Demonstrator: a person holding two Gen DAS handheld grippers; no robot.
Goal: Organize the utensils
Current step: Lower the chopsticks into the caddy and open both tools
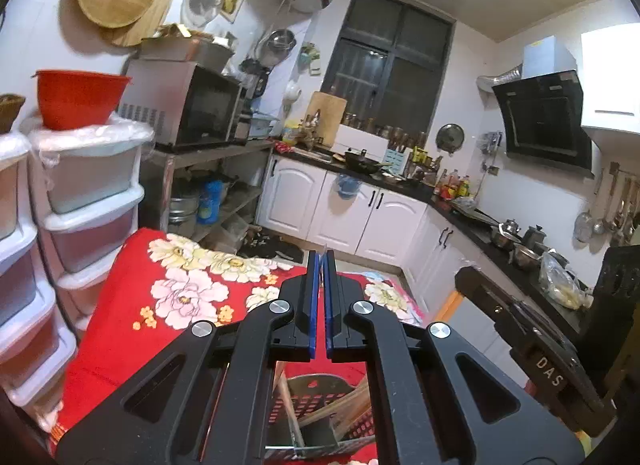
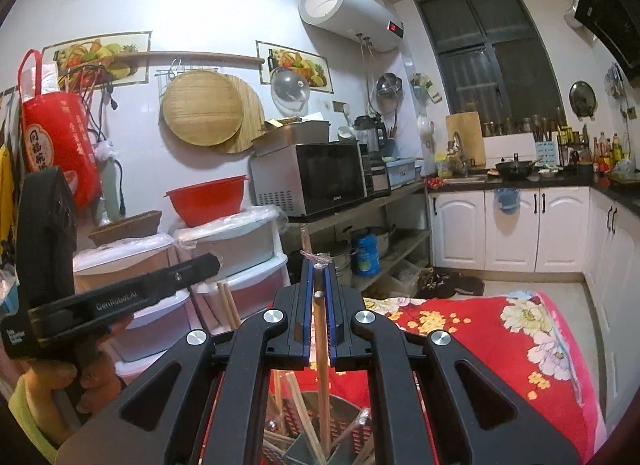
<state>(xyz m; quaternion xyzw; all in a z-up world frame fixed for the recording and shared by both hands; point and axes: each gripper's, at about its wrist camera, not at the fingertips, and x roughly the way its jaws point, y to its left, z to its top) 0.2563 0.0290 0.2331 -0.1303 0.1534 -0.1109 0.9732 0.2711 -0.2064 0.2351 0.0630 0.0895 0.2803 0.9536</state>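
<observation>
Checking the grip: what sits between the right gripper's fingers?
A wooden chopstick, clamped in the right gripper above the utensil basket; right wrist view.

The utensil holder [image 2: 316, 425] is mostly hidden behind the right tool [image 2: 319, 265].

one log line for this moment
left gripper: shut, empty | right gripper: shut on chopstick | holder: below, with utensils

- Left black two-finger gripper [image 1: 320, 265]: blue-padded jaws pressed together, pointing slightly downward.
- Right black two-finger gripper [image 2: 319, 269]: jaws nearly closed, pointing about level.
- Person's left hand [image 2: 60, 381] wraps the left gripper's handle.
</observation>
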